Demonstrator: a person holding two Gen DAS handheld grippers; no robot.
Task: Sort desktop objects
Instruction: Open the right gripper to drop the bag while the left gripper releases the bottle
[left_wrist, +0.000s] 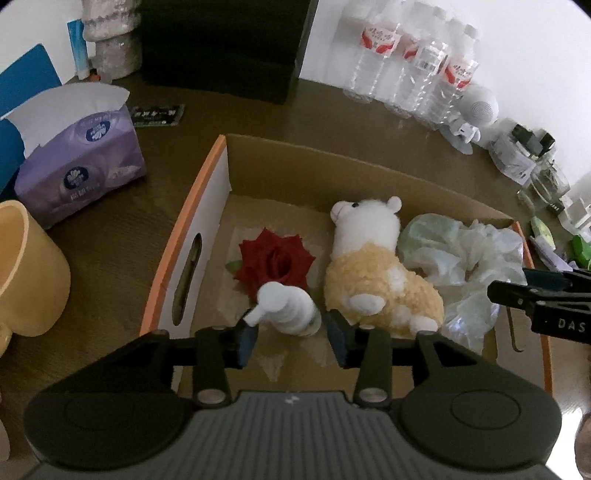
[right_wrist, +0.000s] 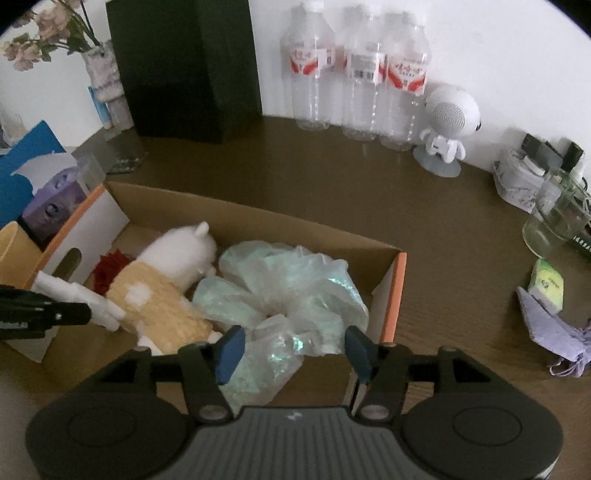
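Observation:
An open cardboard box (left_wrist: 221, 173) with orange edges holds a red fabric rose (left_wrist: 275, 264), a white and yellow plush alpaca (left_wrist: 373, 273), a crumpled clear plastic bag (left_wrist: 465, 258) and a white pump bottle (left_wrist: 288, 308). My left gripper (left_wrist: 291, 338) is open over the box, its pads on either side of the pump bottle, which lies just beyond them. My right gripper (right_wrist: 293, 350) is open above the plastic bag (right_wrist: 288, 291) at the box's right end (right_wrist: 395, 295). The alpaca (right_wrist: 166, 295) and pump bottle (right_wrist: 85, 299) also show in the right wrist view.
A purple tissue pack (left_wrist: 81, 166) and a yellow mug (left_wrist: 26, 273) stand left of the box. Water bottles (right_wrist: 354, 74), a white robot figure (right_wrist: 447, 125), a glass jar (right_wrist: 554, 221), a green packet (right_wrist: 546, 284) and a purple cloth (right_wrist: 554, 332) lie behind and to the right. A black box (right_wrist: 184, 66) stands at the back.

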